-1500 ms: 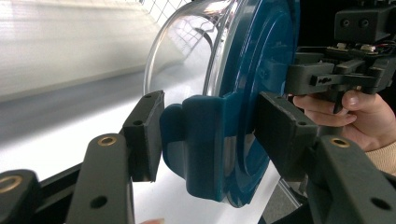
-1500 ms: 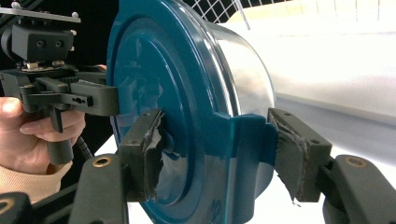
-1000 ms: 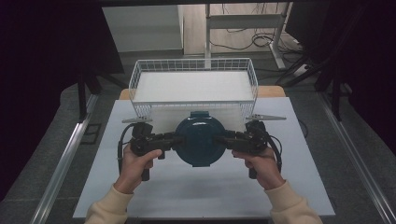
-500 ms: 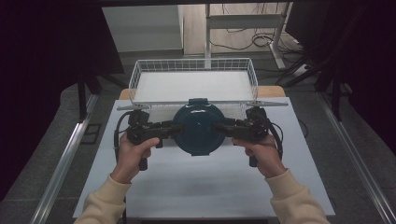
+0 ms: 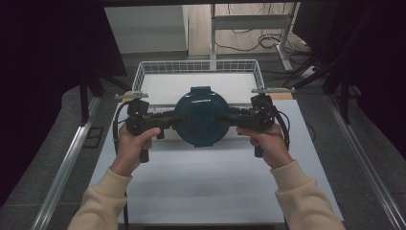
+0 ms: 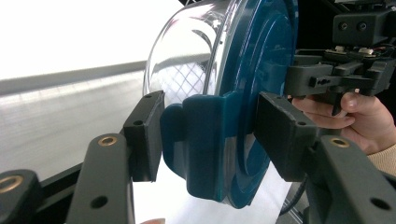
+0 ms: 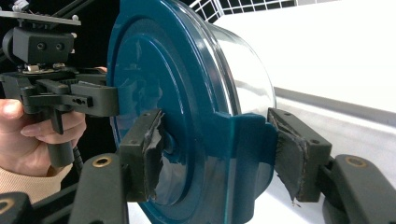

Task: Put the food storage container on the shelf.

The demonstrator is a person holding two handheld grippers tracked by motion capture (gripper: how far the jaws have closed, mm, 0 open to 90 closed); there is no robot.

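Your left gripper (image 5: pixel 178 118) clamps the round blue-lidded container (image 5: pixel 201 116) at its nine o'clock edge, your right gripper (image 5: pixel 225 116) at three o'clock, both closed on it, held above the table (image 5: pixel 191 191), basket (image 5: pixel 143 72) at twelve o'clock.

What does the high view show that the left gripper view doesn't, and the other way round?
The high view shows the wire basket behind the table, both sleeves and the round blue lid from above. The left gripper view shows the container's clear wall under that lid and the left gripper clamped over a blue latch. Both show the container held between the left gripper and the right gripper.
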